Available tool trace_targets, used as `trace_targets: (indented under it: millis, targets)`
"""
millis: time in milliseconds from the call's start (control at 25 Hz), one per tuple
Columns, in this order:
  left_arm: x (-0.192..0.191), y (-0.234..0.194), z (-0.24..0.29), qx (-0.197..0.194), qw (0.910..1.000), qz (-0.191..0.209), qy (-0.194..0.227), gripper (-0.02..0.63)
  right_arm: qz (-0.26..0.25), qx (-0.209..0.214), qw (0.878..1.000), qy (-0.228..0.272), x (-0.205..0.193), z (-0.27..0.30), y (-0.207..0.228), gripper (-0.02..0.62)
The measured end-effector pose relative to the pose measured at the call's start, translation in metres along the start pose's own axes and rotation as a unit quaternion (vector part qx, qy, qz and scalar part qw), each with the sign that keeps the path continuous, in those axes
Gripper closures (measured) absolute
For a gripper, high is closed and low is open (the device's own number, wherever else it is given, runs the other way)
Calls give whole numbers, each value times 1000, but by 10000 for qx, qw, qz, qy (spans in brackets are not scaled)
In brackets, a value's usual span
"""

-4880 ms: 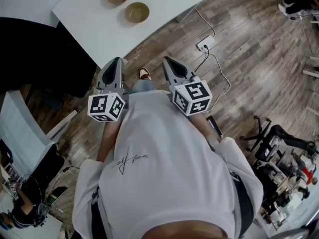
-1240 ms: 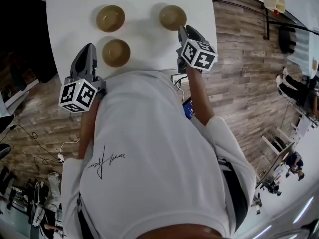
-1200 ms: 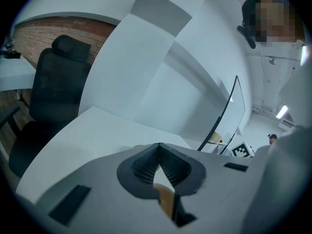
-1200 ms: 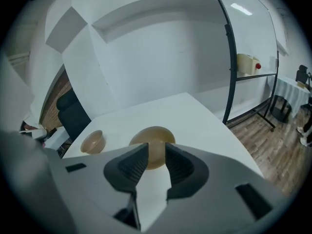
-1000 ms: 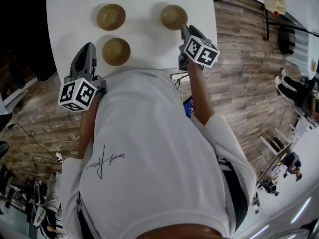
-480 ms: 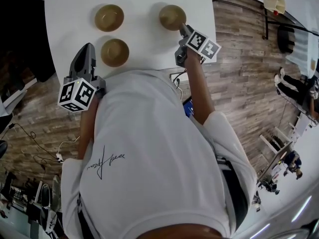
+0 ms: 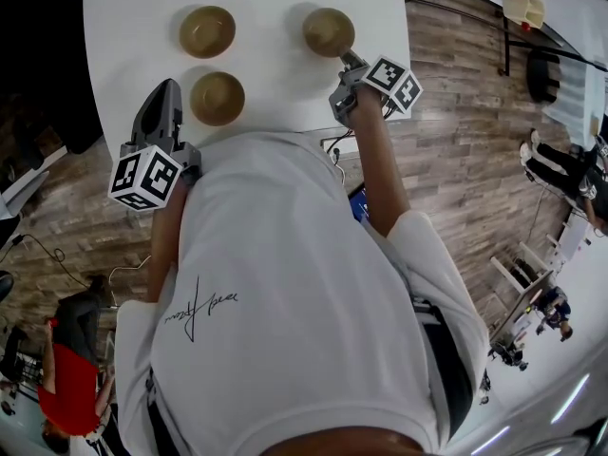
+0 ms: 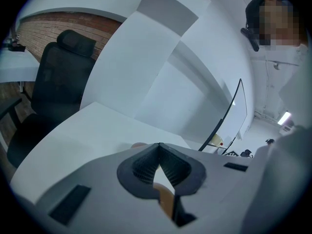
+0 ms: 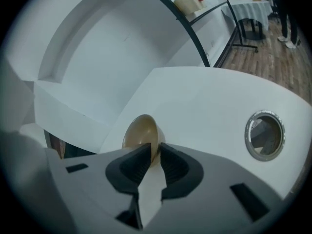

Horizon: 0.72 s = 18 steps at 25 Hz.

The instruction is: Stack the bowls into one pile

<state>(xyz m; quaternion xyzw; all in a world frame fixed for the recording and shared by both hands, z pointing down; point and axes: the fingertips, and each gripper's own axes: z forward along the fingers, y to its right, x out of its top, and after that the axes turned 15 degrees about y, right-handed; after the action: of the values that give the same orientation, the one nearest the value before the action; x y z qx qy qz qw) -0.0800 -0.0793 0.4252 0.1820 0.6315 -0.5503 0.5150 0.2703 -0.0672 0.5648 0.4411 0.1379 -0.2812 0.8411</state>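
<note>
1. On the white table [image 7: 275, 88], head view: three tan bowls, all apart. They are the far-left bowl [image 7: 207, 30], the near-left bowl [image 7: 217, 98] and the right bowl [image 7: 329, 31]. Left gripper [image 7: 168, 86] hangs over the table's near-left corner, just beside the near-left bowl and not touching it. Right gripper [image 7: 346, 57] has its tips at the near rim of the right bowl, with its marker cube [image 7: 395, 80] rolled to one side.
2. Left gripper view: jaws closed, tips meeting, nothing pinched between them. A tan sliver [image 8: 165, 201] shows through the slot under the tips; can't tell which bowl it is. Bare tabletop lies ahead, with a black office chair [image 8: 53, 96] off to the left.
3. Right gripper view: jaws have just been closing and now stand narrow. The near rim of the right bowl sits between the pads [image 9: 134, 165], and both pads are against the bowl wall, so it's gripped. The rest of the bowl shows past the tips, with its inside facing the camera. A round cable grommet [image 9: 264, 135] is set in the tabletop, well to the right of the bowl.
</note>
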Motion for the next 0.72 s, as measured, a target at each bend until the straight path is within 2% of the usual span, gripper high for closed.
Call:
trace_targets:
  millis: [320,720]
  targets:
    - [0,-2,0,19,10000,-69,25,598,789,96,9968,-62,-3,0,0,546]
    - [1,-3,-5,-5,9999,-150,63,598,1318,203,9908,-239,-16,-2,-7,558]
